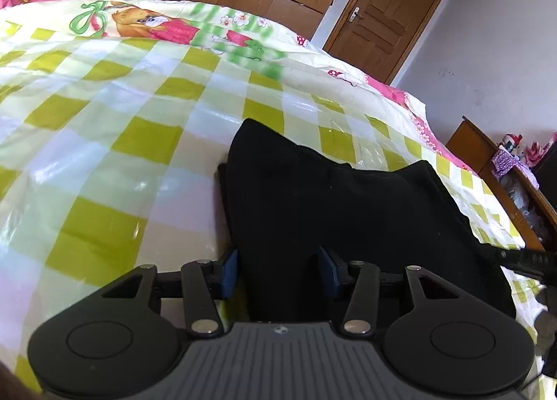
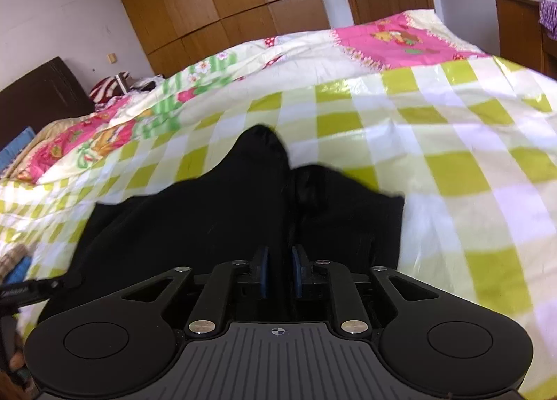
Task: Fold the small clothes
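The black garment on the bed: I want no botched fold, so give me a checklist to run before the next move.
1. Black garment lies on the checked bedspread, nothing on top of it: ok.
2. Left gripper has cloth between its pads, which stand wide apart; firm grip: cannot tell.
3. Right gripper pads are close together over cloth; pinch secure: cannot tell.
4. Garment flat and smoothed: not ok, its far edge rises in two uneven peaks.
5. Bare bedspread beyond the garment to fold onto: ok.
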Action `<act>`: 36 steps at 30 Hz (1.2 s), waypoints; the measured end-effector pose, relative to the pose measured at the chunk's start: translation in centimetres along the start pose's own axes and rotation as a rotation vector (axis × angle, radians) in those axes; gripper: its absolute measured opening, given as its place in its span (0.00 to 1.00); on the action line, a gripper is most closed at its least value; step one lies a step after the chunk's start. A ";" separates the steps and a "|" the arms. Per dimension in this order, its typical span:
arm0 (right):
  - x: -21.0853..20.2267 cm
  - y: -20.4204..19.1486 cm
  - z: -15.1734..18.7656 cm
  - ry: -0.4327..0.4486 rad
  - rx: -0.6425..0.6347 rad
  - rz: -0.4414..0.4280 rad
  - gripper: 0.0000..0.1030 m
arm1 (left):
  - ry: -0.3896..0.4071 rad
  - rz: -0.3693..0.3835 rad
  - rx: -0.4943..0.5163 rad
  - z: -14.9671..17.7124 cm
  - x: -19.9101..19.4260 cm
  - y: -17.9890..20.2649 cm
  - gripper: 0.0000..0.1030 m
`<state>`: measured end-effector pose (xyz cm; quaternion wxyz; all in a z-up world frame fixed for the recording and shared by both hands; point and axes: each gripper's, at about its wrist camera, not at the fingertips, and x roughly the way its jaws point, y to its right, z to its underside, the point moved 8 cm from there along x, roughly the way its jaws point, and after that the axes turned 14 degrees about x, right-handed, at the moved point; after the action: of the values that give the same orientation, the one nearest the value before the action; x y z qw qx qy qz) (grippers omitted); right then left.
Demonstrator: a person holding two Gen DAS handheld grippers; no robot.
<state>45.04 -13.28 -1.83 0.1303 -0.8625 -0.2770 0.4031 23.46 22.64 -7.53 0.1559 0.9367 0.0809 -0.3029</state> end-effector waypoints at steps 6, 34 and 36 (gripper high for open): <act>4.9 -0.8 -1.5 -0.043 0.024 -0.023 0.30 | 0.001 0.004 0.005 -0.8 1.1 -0.1 0.64; 5.6 1.6 -1.4 0.026 0.067 0.109 0.08 | -0.004 -0.008 0.030 1.1 0.7 0.6 0.70; 4.9 1.0 -1.5 0.062 0.019 0.121 0.10 | -0.011 -0.009 0.031 1.4 -0.2 0.7 0.70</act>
<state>49.11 -11.25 -4.37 0.1223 -0.8885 -0.2162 0.3859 22.68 21.52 -8.35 0.1406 0.9369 0.0796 -0.3099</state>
